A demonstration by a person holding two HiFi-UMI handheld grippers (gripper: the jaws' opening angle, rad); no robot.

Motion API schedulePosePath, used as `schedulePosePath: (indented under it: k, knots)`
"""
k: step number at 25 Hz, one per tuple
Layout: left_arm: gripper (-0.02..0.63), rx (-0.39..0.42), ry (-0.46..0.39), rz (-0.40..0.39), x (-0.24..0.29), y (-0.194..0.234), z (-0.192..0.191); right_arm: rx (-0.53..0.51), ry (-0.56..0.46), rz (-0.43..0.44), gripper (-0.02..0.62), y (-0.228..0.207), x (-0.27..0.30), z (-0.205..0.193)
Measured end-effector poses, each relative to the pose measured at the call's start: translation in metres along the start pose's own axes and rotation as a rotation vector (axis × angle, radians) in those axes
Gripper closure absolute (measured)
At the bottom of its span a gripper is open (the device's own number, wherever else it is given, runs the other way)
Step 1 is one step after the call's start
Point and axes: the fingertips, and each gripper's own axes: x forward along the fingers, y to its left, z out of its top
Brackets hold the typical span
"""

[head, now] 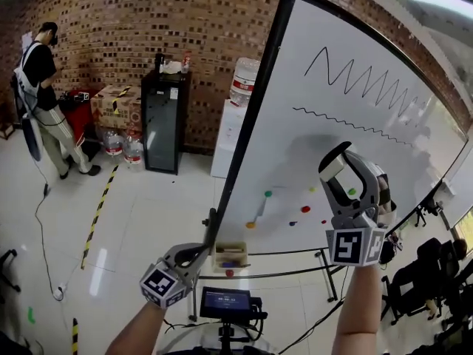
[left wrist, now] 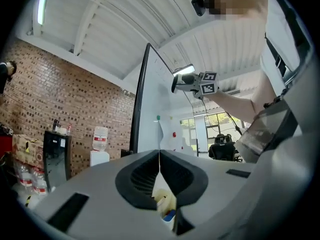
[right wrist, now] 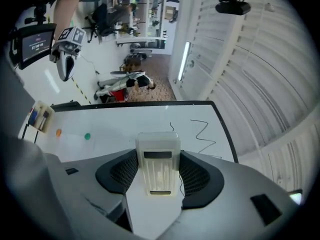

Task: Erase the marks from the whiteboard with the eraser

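The head view looks forward and down; each gripper view looks along its jaws. All share the whiteboard (head: 295,161).

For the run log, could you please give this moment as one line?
right gripper: shut on eraser | left gripper: shut | whiteboard: zigzag marks present

- Large white whiteboard (head: 355,135) upright, centre-right; red brick wall (head: 133,21) behind.
- Black zigzag marker line (head: 362,80) upper right on board; black wavy line (head: 347,123) below it.
- Right gripper (head: 355,180) before board, under wavy line; white plastic eraser (right wrist: 159,164) between jaws.
- Left gripper (head: 194,257) low, just left of small wooden box (head: 230,256) at board's bottom edge.
- Black glass-door cabinet (head: 161,120) against wall, left of board.
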Motion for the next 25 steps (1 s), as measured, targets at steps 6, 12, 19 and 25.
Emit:
schedulePosePath:
  k: [6, 12, 19, 25]
  knots:
    - [0.592, -0.004, -0.046, -0.004, 0.003, 0.014, 0.017, -0.148, 0.044, 0.126, 0.327, 0.014, 0.056, 0.022]
    - [0.592, -0.004, -0.075, 0.021, 0.003, 0.03, 0.024, -0.243, 0.013, 0.137, 0.328, 0.027, 0.086, 0.033]
    - [0.592, -0.009, -0.062, 0.051, -0.003, 0.036, 0.024, -0.15, -0.103, 0.118, 0.333, 0.018, 0.082, 0.048]
    - [0.592, 0.007, -0.09, 0.041, 0.0, 0.035, 0.028, -0.126, -0.127, 0.021, 0.333, -0.003, 0.084, 0.079]
